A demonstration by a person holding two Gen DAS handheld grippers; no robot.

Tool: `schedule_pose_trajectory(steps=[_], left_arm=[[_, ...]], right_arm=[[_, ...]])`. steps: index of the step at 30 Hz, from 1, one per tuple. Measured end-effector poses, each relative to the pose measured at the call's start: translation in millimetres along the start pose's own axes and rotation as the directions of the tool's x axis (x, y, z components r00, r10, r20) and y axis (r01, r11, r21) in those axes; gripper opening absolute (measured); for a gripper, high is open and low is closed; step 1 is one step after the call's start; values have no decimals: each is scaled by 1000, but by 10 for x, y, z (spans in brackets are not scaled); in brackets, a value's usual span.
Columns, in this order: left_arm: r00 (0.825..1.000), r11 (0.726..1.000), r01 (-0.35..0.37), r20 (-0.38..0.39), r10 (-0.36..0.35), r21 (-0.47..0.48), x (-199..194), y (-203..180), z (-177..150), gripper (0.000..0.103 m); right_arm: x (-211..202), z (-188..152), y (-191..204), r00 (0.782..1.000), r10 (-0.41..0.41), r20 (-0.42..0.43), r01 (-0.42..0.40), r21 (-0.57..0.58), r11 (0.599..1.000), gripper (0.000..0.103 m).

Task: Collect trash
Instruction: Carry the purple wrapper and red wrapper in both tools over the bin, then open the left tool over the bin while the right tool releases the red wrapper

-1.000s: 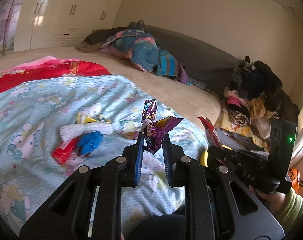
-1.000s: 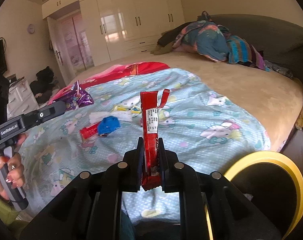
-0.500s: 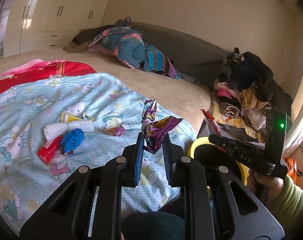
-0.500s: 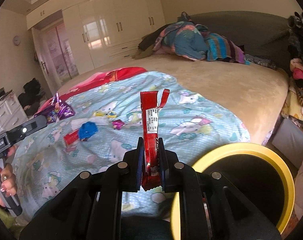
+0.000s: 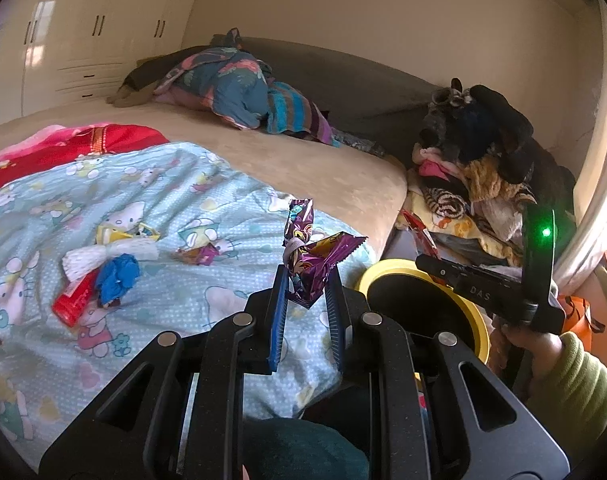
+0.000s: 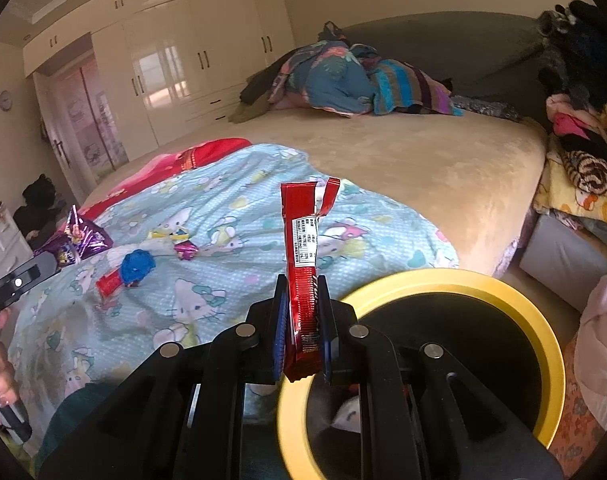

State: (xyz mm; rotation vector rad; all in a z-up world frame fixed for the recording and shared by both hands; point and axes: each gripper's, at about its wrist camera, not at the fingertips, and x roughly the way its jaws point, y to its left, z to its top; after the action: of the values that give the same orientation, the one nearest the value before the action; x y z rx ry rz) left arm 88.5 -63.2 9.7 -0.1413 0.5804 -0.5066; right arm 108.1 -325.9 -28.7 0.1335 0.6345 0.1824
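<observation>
Now: left tongs (image 5: pixel 305 292) pinching crinkly purple foil snack wrapper (image 5: pixel 311 260) above bed edge; right tongs (image 6: pixel 301 316) pinching stiff red foil stick wrapper (image 6: pixel 303 248) over yellow-rimmed black bin (image 6: pixel 543 320). Both featherlight, slippery; best gripped mid-body, near crimped ends.

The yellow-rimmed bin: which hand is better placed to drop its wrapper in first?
Probably the right. The right gripper, shut on the red wrapper, is already at the yellow-rimmed bin. The left gripper, shut on the purple wrapper, is beside it, over the bed edge.
</observation>
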Motion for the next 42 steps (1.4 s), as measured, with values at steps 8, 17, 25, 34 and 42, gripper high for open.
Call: schedule_pose_trajectory(steps=[8, 17, 25, 34, 42], left_arm=[[999, 999, 27, -26, -26, 36, 84, -193, -43, 13], [996, 995, 64, -68, -59, 74, 234, -431, -114, 13], [990, 984, 108, -109, -93, 139, 392, -717, -210, 14], [982, 971, 150, -141, -126, 183, 533, -935, -291, 14], [973, 960, 182, -182, -144, 211, 679, -1091, -372, 14]], right_arm=[[-29, -42, -211, 1000, -29, -6, 29, 37, 999, 13], [-56, -105, -472, 997, -75, -14, 76, 82, 994, 13], [-64, -168, -671, 993, -113, -23, 115, 117, 987, 13], [-75, -245, -841, 991, -127, -35, 130, 150, 980, 13], [-59, -296, -947, 988, -148, -51, 155, 160, 975, 13]])
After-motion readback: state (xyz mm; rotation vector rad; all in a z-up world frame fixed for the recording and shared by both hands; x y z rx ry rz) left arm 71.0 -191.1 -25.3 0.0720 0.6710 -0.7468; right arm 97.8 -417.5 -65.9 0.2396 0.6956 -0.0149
